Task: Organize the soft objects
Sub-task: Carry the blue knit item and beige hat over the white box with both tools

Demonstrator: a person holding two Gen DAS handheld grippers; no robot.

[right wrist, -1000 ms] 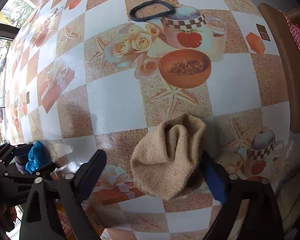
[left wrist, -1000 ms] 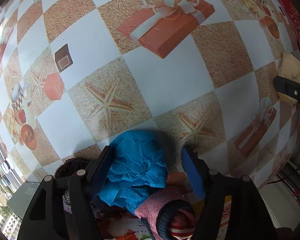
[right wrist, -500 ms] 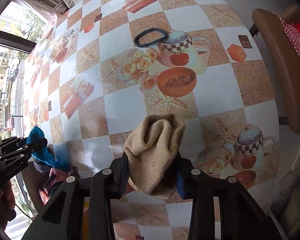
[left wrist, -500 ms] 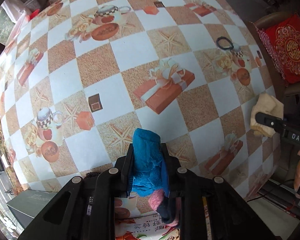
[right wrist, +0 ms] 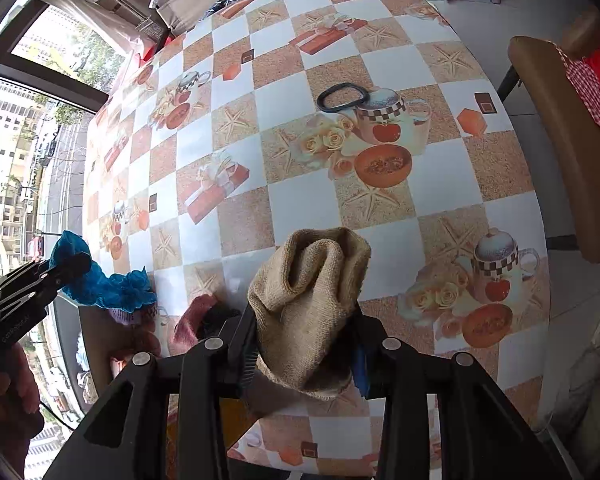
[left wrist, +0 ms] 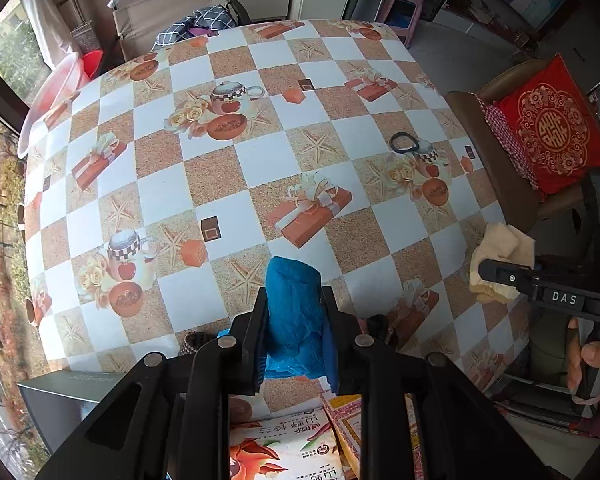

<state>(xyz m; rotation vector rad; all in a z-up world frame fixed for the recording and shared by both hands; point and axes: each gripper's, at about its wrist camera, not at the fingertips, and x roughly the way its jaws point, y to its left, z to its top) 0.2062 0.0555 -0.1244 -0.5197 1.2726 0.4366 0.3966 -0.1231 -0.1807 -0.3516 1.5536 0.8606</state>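
Checkered tablecloth (left wrist: 228,168), printed with starfish, teapots and gift boxes, covers the table. Left gripper (left wrist: 295,326): jaws pressed onto a blue cloth (left wrist: 296,300), held raised above the near table edge (its crumpled tail trails down toward the surface in the right wrist view). Right gripper (right wrist: 304,344): jaws clamped on a burlap cloth (right wrist: 312,288), likewise lifted off the table. Pink knit item (right wrist: 194,318) lies between the two grippers. Black loop (right wrist: 343,97) farther out; red cushion (left wrist: 548,128) on a chair beside the table.
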